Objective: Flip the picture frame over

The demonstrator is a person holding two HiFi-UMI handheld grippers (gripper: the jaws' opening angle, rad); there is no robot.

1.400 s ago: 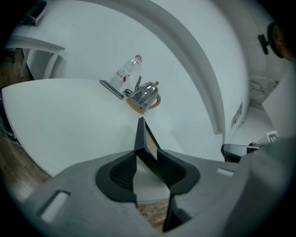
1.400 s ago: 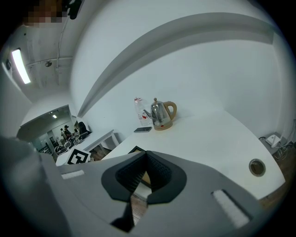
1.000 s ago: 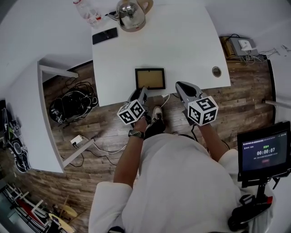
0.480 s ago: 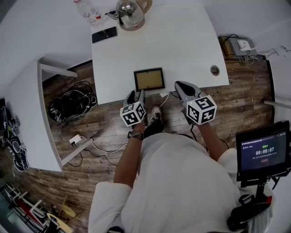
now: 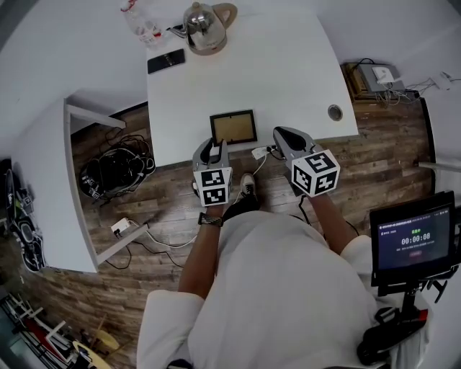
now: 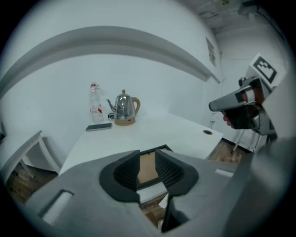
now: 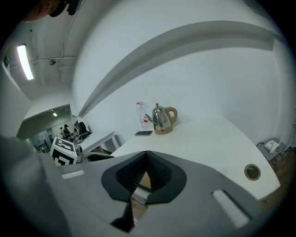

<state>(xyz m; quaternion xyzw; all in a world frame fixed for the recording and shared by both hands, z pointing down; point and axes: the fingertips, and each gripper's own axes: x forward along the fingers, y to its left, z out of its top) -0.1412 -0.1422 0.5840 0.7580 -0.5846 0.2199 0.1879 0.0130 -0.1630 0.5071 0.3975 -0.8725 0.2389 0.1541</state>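
Note:
The picture frame (image 5: pixel 233 127) lies flat near the front edge of the white table (image 5: pixel 288 72), black border around a tan panel. My left gripper (image 5: pixel 211 152) hovers just off the table edge, in front of the frame's left corner. Its jaws are closing with nothing between them; through the gap the left gripper view shows the picture frame (image 6: pixel 147 166). My right gripper (image 5: pixel 278 136) hangs at the table edge to the right of the frame, its fingertips meeting and holding nothing. The left gripper (image 6: pixel 147 154) and right gripper (image 7: pixel 147 153) both point at the frame without touching it.
At the table's far end stand a metal kettle (image 5: pixel 207 21), a plastic bottle (image 5: pixel 140 18) and a black phone (image 5: pixel 166 60). A cable grommet (image 5: pixel 335 112) sits at the right. A white plug (image 5: pixel 259 153) hangs at the front edge. A side table (image 5: pixel 50 180) stands left, a screen (image 5: pixel 410 241) right.
The left gripper has rolled so its marker cube now faces squarely up, and it has risen a little; its jaws look narrower. The right gripper and the frame have stayed put.

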